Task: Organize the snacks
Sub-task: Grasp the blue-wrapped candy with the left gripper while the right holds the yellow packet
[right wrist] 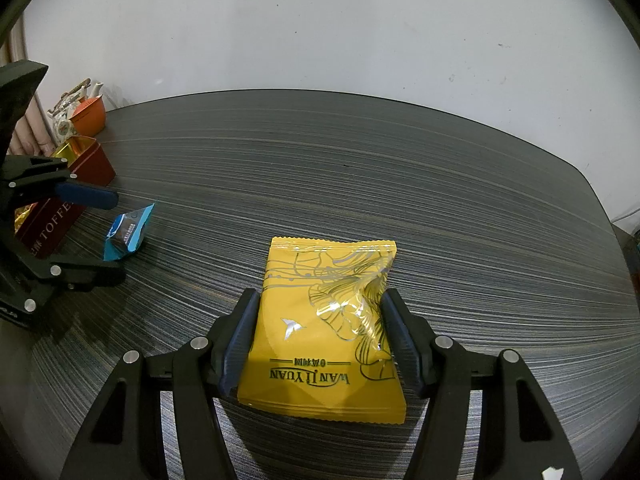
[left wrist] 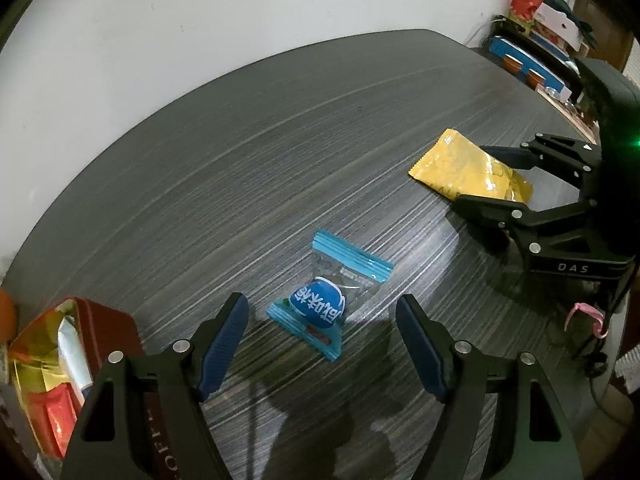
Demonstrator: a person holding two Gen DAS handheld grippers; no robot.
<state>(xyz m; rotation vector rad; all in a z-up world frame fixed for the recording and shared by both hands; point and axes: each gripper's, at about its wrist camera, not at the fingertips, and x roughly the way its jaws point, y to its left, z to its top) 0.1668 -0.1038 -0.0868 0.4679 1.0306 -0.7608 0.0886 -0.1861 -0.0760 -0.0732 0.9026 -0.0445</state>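
A small blue snack packet (left wrist: pixel 316 308) (right wrist: pixel 128 232) with a clear zip-top end lies on the dark striped table (left wrist: pixel 280 152). My left gripper (left wrist: pixel 322 300) (right wrist: pixel 114 236) hovers over it, open, one finger on each side and neither touching. A yellow snack packet (right wrist: pixel 320 320) (left wrist: pixel 460 168) sits between the pads of my right gripper (right wrist: pixel 320 296) (left wrist: pixel 474 174), which is shut on its two side edges. A red toffee tin (left wrist: pixel 104 324) (right wrist: pixel 92 168), open with a gold lining and some wrapped snacks inside, stands at the table's left.
An orange bowl (right wrist: pixel 88 114) and a patterned teapot (right wrist: pixel 66 118) stand at the table's far left corner by the white wall. A shelf with boxes and bags (left wrist: pixel 536 36) is beyond the table's right end. A pink strap (left wrist: pixel 586 314) hangs off the right gripper.
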